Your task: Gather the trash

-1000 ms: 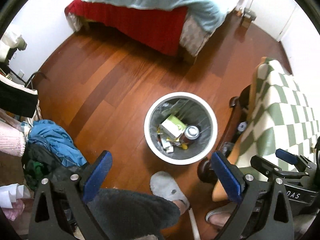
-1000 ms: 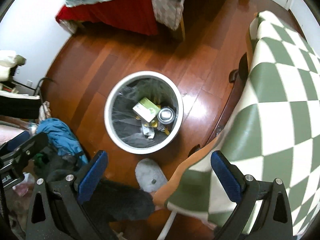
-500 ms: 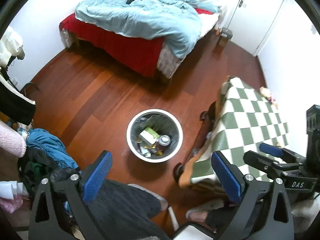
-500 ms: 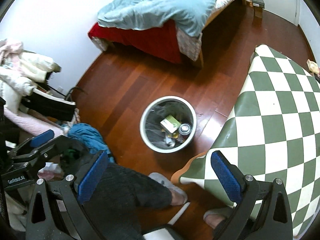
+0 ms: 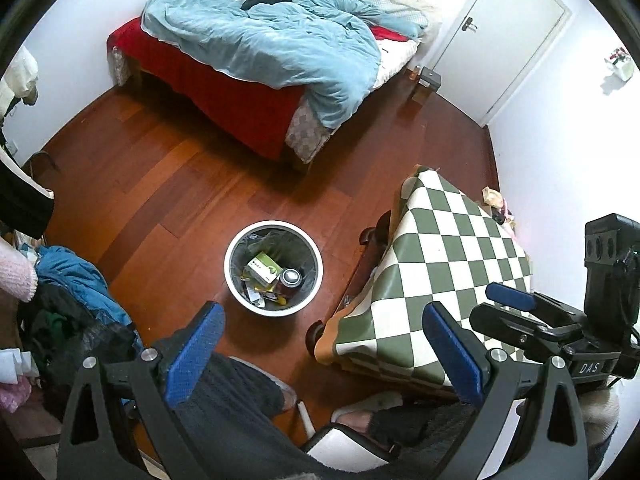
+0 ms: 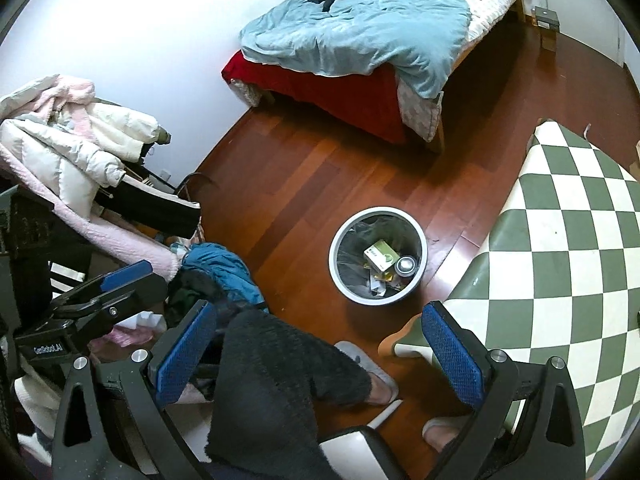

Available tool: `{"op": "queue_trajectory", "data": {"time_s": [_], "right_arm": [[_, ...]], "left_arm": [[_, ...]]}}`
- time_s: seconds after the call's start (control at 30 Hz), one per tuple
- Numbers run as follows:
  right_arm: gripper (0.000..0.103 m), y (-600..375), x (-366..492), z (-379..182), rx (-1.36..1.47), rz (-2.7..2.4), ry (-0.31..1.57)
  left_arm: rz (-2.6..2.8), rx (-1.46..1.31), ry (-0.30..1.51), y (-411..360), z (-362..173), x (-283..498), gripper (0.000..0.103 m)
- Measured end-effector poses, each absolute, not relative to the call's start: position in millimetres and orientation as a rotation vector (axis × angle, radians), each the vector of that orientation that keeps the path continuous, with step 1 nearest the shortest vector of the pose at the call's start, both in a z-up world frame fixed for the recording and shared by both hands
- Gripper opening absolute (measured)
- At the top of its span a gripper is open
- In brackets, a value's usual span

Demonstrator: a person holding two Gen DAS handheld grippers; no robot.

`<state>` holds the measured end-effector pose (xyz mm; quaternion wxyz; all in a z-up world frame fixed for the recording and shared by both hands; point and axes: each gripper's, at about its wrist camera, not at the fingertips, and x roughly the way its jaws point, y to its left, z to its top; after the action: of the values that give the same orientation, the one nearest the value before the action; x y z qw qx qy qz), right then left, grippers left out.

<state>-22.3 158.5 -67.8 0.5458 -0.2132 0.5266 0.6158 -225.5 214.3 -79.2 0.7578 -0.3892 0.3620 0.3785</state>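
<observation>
A round white trash bin with a dark liner stands on the wood floor; it also shows in the right wrist view. Inside lie a green and white carton, a can and scraps of wrappers. My left gripper is open and empty, high above the floor, nearer than the bin. My right gripper is open and empty, also high above the floor. Each gripper shows in the other's view: the right one at the right, the left one at the left.
A table with a green and white checked cloth stands right of the bin. A bed with a blue duvet is at the back. Piled clothes sit at the left. The person's legs and slippers are below the grippers.
Both grippers have risen and pulled back from the bin, which now looks much smaller. More of the room, bed and table has come into view. Both stay open.
</observation>
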Motion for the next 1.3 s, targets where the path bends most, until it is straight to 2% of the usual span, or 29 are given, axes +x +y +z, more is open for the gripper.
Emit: {"op": "queue_trajectory", "data": {"time_s": [1.3], "right_arm": [[0.103,168.0,-30.1,-58.9,-0.528,1.462,1.277]], "left_arm": [[0.753,-0.871,0.76,210.7,-75.6,-231.7,0.103]]}}
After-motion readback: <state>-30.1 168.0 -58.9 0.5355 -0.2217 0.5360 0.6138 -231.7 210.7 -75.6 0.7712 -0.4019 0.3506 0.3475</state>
